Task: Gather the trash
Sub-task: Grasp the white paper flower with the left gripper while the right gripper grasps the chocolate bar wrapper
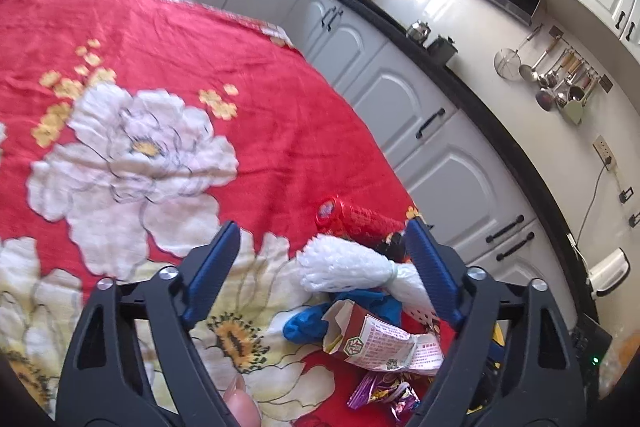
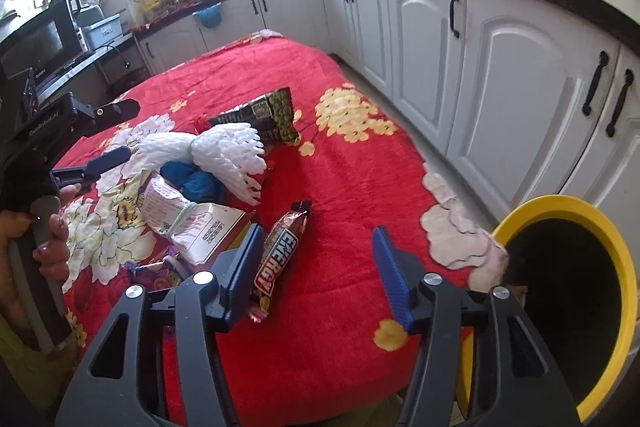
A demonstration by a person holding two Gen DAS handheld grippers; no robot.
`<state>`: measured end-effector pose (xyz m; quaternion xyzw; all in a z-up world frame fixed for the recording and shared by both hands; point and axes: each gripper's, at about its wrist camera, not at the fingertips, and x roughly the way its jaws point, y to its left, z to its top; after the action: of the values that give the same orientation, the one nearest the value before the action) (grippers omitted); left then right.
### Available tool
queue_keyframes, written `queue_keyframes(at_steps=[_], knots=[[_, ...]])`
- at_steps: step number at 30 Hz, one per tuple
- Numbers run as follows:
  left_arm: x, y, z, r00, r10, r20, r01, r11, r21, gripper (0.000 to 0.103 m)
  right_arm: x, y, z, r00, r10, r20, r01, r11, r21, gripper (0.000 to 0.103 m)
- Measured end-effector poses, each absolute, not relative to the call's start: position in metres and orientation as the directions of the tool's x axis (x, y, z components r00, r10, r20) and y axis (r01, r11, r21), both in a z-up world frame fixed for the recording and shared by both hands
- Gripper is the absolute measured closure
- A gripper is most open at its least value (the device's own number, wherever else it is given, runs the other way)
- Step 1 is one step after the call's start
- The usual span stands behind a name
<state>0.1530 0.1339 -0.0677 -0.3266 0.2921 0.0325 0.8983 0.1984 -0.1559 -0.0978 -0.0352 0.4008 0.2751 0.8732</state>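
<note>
Left gripper (image 1: 322, 247) is hanging spread wide, nothing between its jaws, over the white foam net (image 1: 352, 265) at lower centre of the left wrist view. Right gripper (image 2: 318, 247) is likewise gaping empty; the energy bar wrapper (image 2: 280, 255) is lying beside its left finger on the red floral cloth (image 2: 340, 187). Yellow-rimmed bin (image 2: 580, 291) is sitting at lower right.

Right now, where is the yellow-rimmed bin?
In the right wrist view, the yellow-rimmed bin stands at the lower right, beside the red floral tablecloth's edge, below the white cabinets.
</note>
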Motion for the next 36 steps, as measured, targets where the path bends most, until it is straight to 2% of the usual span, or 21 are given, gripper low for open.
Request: queue_keyframes(at_steps=[10,12,17,20,22,23,24,28,36], knots=[[0.173,0.13,-0.086,0.79,-0.214,-0.575,-0.241,0.754,-0.612,0.034,0.208,-0.139,-0.111,0.441,0.495,-0.749,-0.542,0.812,0.217,0.069],[0.175,0.13,-0.09,0.784,-0.232,-0.577,-0.24,0.743,-0.625,0.038,0.206,-0.139,-0.111,0.431,0.505,-0.747,-0.551,0.804,0.226,0.077],[0.18,0.128,-0.097,0.775,-0.26,-0.577,-0.242,0.72,-0.65,0.045,0.202,-0.139,-0.111,0.426,0.517,-0.742,-0.555,0.797,0.237,0.081],[0.183,0.129,-0.099,0.774,-0.265,-0.575,-0.243,0.715,-0.656,0.054,0.199,-0.141,-0.111,0.434,0.517,-0.738,-0.55,0.801,0.238,0.082],[0.184,0.129,-0.098,0.772,-0.268,-0.576,-0.24,0.716,-0.656,0.069,0.197,-0.142,-0.111,0.436,0.516,-0.737,-0.547,0.802,0.238,0.082],[0.184,0.128,-0.098,0.771,-0.268,-0.577,-0.239,0.719,-0.653,0.071,0.196,-0.143,-0.111,0.439,0.517,-0.735,-0.545,0.804,0.24,0.082],[0.183,0.128,-0.097,0.772,-0.266,-0.577,-0.236,0.723,-0.649,0.079,0.195,-0.144,-0.11,0.44,0.516,-0.734,-0.542,0.805,0.241,0.082],[0.179,0.124,-0.091,0.772,-0.27,-0.575,-0.217,0.739,-0.638,0.091,0.191,-0.148,-0.109,0.452,0.513,-0.73,-0.533,0.812,0.24,0.083],[0.165,0.116,-0.066,0.799,-0.265,-0.54,-0.159,0.772,-0.616,0.094,0.185,-0.163,-0.105,0.484,0.506,-0.714,-0.511,0.826,0.24,0.083]])
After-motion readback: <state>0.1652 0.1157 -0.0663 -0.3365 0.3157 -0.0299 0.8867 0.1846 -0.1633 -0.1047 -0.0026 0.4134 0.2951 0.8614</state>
